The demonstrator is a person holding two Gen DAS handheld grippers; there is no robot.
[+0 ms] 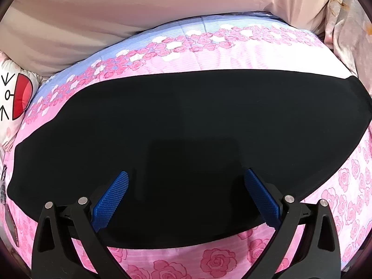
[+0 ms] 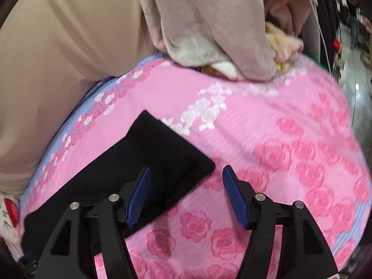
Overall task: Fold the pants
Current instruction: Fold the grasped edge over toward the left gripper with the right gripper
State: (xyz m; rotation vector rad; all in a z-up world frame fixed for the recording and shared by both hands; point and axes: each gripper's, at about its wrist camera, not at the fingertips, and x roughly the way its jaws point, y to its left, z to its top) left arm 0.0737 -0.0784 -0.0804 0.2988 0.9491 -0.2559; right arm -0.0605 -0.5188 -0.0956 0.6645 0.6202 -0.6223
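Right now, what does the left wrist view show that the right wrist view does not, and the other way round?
Only the left wrist view: the open left gripper above the middle of the black pants, and their whole long, flat band across the bed.

Only the right wrist view: the open right gripper at one square end of the pants, nothing between its fingers, a grey blanket heaped at the quilt's far edge, and a blurred room at far right.

Both: the pants, the pink rose quilt, the beige sheet and a white pillow.
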